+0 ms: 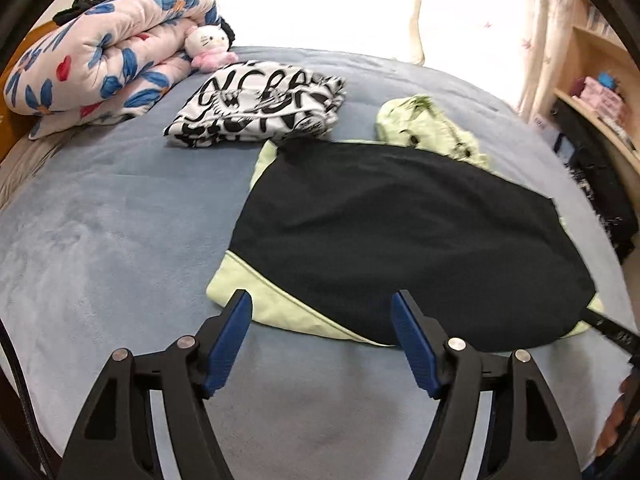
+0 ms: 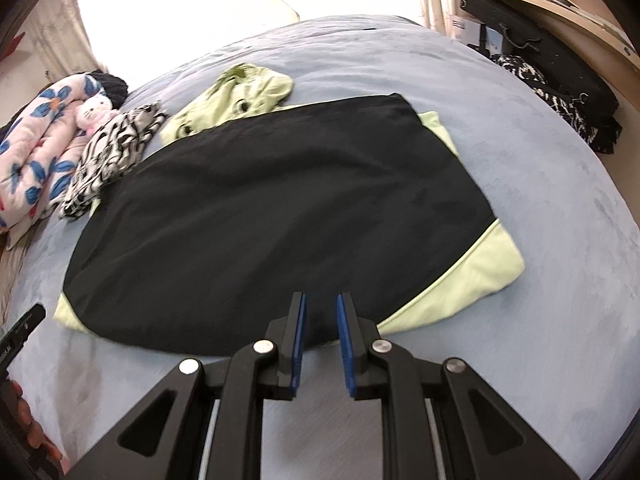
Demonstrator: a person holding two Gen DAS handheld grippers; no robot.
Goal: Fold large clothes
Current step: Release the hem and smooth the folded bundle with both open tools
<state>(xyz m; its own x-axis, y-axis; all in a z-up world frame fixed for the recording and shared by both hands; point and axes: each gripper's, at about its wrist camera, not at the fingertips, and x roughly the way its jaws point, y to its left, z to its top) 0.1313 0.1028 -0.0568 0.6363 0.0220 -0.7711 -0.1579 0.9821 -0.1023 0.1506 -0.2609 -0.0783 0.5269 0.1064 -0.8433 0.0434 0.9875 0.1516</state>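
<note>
Black-and-pale-green folded garment (image 1: pixel 400 232) lies flat on the blue-grey plush bedspread (image 1: pixel 100 240).
The left gripper (image 1: pixel 322 300) hangs above its near edge, fingers spread wide and empty; the right gripper (image 2: pixel 321 300) hovers likewise, its fingers a narrow gap apart, pinching nothing.

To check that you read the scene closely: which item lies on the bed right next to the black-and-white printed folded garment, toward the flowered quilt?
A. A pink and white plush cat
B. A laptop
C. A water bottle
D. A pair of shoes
A: the plush cat sits between the flowered quilt and the printed garment on the bed.
</note>
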